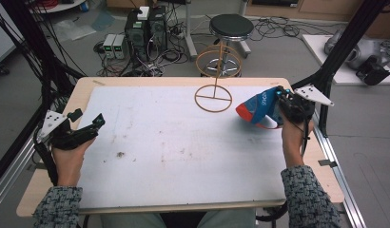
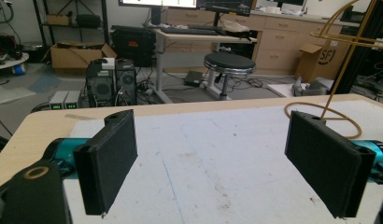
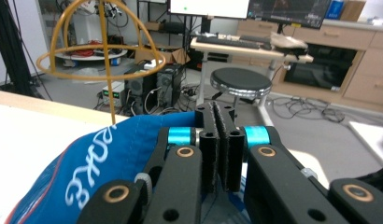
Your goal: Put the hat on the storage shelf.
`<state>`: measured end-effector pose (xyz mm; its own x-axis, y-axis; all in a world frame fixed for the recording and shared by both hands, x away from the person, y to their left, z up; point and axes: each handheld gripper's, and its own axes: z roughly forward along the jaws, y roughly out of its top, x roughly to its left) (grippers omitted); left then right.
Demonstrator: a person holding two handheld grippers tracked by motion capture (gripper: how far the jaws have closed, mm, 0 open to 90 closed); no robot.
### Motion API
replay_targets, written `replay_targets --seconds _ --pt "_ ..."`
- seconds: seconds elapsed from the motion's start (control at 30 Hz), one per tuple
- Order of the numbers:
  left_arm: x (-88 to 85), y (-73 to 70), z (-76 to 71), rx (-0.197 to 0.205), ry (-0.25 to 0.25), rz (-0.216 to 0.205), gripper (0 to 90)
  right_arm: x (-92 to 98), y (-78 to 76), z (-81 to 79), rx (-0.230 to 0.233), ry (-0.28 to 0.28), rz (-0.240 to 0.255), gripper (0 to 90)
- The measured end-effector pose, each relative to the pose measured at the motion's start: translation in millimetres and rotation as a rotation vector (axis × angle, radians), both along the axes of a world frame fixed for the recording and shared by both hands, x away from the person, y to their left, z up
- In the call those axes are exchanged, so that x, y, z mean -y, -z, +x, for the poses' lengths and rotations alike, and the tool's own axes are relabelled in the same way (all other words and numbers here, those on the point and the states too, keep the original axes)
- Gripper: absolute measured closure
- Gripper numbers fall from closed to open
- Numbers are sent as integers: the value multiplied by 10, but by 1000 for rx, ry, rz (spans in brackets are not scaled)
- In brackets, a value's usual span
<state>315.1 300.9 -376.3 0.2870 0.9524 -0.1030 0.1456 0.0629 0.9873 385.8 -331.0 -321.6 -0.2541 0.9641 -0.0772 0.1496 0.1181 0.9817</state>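
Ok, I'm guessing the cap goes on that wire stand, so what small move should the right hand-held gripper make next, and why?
Probably lift the blue cap a little and carry it toward the gold wire stand. The right hand-held gripper is already shut on the cap's edge, the stand sits apart to its left, and the left hand-held gripper is open, holding nothing.

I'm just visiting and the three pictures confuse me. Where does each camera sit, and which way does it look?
High view: above the person's side, looking forward and down on the table; both forearms, the left gripper and the right gripper show.
Left gripper view: rides the left gripper, looking along its jaws, which stand wide apart, across the table toward the stool.
Right gripper view: rides the right gripper, whose jaws are closed on a blue cap.
Shared: all show the gold wire stand and the stool.
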Motion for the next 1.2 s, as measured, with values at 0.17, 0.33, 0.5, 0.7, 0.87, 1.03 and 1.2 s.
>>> replay_targets --seconds 0.17,0.33,0.5,0.7,0.87,1.03,1.2 --pt "-13 -1 -1 -2 -1 0 170 -11 -148 50 17 3 -1 887" --pt "-15 0 1 0 -2 -6 170 -10 -329 120 40 24 5 887" --pt "-21 -5 -1 0 -1 -3 170 5 -521 213 68 51 30 887" --pt "-31 -2 2 0 -5 -7 170 -44 -729 307 87 95 34 887" --pt "-36 -12 -3 2 -6 -2 170 -91 -926 432 96 128 62 887" --pt "-57 -15 -3 7 -11 -9 170 -126 -1087 546 106 148 90 887" --pt "-66 -17 -3 8 -13 -16 170 -178 -1223 646 125 159 117 887"
